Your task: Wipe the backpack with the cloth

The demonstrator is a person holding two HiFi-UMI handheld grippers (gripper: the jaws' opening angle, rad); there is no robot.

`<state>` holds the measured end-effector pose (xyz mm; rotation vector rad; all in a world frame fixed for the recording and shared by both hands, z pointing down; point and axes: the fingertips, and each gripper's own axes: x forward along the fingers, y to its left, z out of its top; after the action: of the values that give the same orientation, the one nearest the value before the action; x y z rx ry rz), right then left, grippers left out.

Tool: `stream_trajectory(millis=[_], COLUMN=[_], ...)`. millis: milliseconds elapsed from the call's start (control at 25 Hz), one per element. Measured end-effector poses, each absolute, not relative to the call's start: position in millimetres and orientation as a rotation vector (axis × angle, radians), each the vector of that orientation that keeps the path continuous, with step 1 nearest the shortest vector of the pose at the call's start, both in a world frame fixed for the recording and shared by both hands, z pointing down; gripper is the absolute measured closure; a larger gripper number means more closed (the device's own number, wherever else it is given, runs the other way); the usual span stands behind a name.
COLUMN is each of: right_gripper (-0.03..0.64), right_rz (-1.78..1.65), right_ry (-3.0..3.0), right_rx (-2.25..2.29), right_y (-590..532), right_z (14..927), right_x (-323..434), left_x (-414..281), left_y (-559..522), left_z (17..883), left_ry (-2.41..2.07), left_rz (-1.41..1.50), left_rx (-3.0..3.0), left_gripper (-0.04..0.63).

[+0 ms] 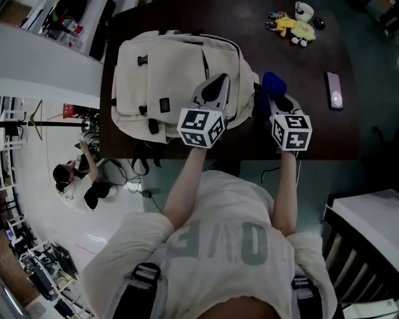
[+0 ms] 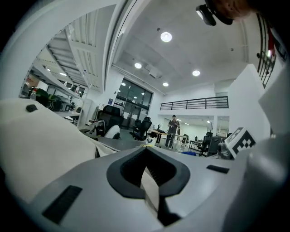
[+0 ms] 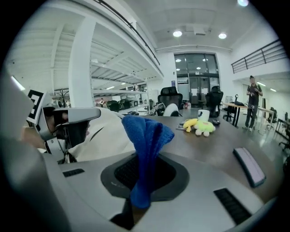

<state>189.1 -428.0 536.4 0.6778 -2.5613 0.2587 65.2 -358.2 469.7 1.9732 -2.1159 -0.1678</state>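
A cream backpack (image 1: 162, 68) lies flat on the dark table (image 1: 305, 124), toward its left end. My left gripper (image 1: 217, 82) rests over the backpack's right side. In the left gripper view the gripper (image 2: 146, 156) is shut on a thin cream strip (image 2: 150, 188) of the backpack (image 2: 41, 145). My right gripper (image 1: 278, 98) hovers just right of the backpack, shut on a blue cloth (image 1: 272, 81). Seen from the right gripper view, the cloth (image 3: 147, 133) stands up out of the gripper (image 3: 144, 163), with the backpack (image 3: 106, 136) to its left.
A phone (image 1: 334, 90) (image 3: 249, 165) lies on the table to the right. A yellow-green plush toy (image 1: 298, 28) (image 3: 199, 126) and a white mug (image 1: 303, 9) sit at the far edge. A person (image 1: 75, 177) crouches on the floor left of the table.
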Motion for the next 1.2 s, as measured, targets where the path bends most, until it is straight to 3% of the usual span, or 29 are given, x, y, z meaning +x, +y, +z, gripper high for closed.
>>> stream_trajectory(millis=[440, 640, 1200], right_gripper=[0.578, 0.578, 0.579], right_rz=[-0.150, -0.322, -0.563], right_ry=[-2.455, -2.376, -2.263], right_rx=[0.276, -0.047, -0.359], right_y=[-556, -539, -471], right_z=[550, 585, 599], right_x=[41, -7, 25], left_x=[64, 50, 41], left_y=[-423, -421, -420], left_z=[507, 505, 505], left_ry=[-2.086, -2.067, -2.072], left_rz=[-0.023, -0.163, -0.216], left_rx=[1.954, 1.909, 1.886], left_gripper=[0.591, 0.592, 0.592])
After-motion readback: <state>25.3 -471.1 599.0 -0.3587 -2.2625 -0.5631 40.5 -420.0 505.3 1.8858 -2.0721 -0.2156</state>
